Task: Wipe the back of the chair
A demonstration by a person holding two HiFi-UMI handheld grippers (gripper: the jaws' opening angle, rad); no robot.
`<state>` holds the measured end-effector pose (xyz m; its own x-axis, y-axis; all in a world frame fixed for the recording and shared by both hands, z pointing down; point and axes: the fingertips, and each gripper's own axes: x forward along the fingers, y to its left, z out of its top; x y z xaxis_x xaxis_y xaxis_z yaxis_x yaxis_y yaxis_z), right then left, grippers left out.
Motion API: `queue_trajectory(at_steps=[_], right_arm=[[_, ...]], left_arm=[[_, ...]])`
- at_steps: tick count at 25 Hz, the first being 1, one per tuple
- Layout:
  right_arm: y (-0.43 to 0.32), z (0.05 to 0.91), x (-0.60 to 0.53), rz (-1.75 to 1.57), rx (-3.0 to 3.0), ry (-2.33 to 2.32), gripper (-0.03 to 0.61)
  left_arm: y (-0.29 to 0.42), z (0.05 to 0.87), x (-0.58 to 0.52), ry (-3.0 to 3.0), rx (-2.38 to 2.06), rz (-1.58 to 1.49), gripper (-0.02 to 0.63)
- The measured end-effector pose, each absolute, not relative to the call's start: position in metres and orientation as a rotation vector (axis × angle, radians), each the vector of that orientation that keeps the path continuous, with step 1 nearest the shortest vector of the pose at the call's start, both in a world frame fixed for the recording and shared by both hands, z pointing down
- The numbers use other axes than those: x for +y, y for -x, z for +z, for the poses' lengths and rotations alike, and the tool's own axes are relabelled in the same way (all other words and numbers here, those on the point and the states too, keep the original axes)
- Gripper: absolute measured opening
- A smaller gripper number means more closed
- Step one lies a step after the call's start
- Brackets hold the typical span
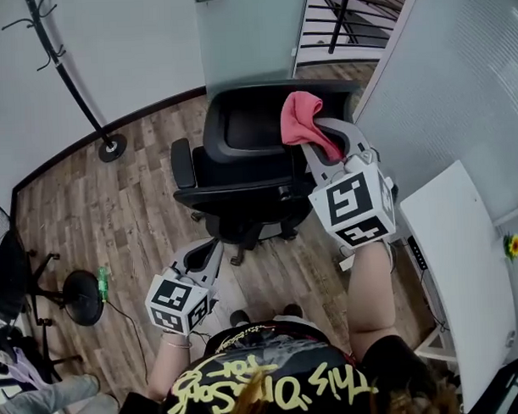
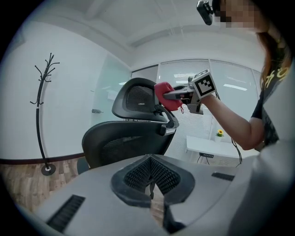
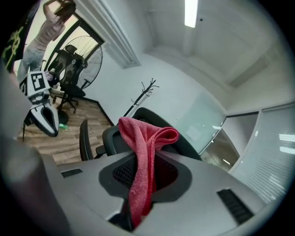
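The right gripper (image 1: 323, 138) is squeezed tight on a red cloth (image 1: 300, 120). The cloth sits up high at approx 1 o'clock of the black chair (image 1: 241, 173), touching the top edge of the headrest (image 1: 256, 117). In the right gripper view the cloth is folded over, w/ a fat loop poking out past the jaws & a tail hanging down near the camera. The left gripper (image 1: 200, 257) hangs low at approx 7 o'clock of the chair, well apart from it. Its jaws are pressed together w/ nothing between them. The cloth looks soft, light & floppy, so I think it'll bend round the curvy back easy. But it could slip out if only a thin bit is pinched, so a grip on the thick folded middle, like now, seems best. The chair looks big & stiff, w/ a hard frame & a net-like back (image 2: 124, 143) that may give a little when pushed. It looks to have wheels, so it might roll or spin away under a hard rub. I'd guess the empty gripper could steady it at the armrest (image 1: 182, 162) or the back's rim. A coat stand (image 1: 75, 85) is at 10 o'clock & a white desk (image 1: 465, 271) at 3 o'clock, both apart from the chair.
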<state>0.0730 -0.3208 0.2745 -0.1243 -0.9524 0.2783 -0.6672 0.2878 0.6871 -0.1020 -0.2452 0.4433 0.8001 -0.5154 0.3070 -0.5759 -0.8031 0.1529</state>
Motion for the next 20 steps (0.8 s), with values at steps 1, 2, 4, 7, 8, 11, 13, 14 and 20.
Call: queue_trajectory(at_steps=[1,2,4,7,8,11,13,14,20], right_arm=[[-0.075,0.283,-0.321,-0.529,-1.845,-1.413,0.066],[-0.075,0.292,-0.321,-0.533,-1.829,-1.373,0.066],[-0.07,0.304,-0.32,-0.539,-1.836,-1.314,0.066],[-0.066,0.309,-0.312,-0.553,-1.88,-1.287,0.066],[-0.066,0.31,-0.309,-0.554,-1.896,-1.28,0.066],[-0.068,0.312,-0.299,-0.527,-1.969,-1.263,0.066],[-0.068,0.314,-0.292,-0.506,-2.018,-1.253,0.066],[-0.067,0.315,-0.288,-0.498,-2.041,-1.244,0.066],[-0.062,0.33,-0.267,-0.456,-2.142,-1.164,0.066]], left_arm=[[0.096,0.444,-0.244,-2.75,-0.843,0.371,-0.008],[0.091,0.444,-0.244,-2.749,-0.841,0.37,-0.008],[0.083,0.443,-0.242,-2.747,-0.845,0.365,-0.008],[0.072,0.441,-0.237,-2.742,-0.858,0.365,-0.008],[0.068,0.442,-0.235,-2.74,-0.866,0.367,-0.008],[0.058,0.441,-0.231,-2.73,-0.884,0.369,-0.008],[0.052,0.44,-0.228,-2.725,-0.894,0.37,-0.008],[0.05,0.439,-0.226,-2.722,-0.9,0.371,-0.008],[0.038,0.437,-0.215,-2.707,-0.943,0.376,-0.006]])
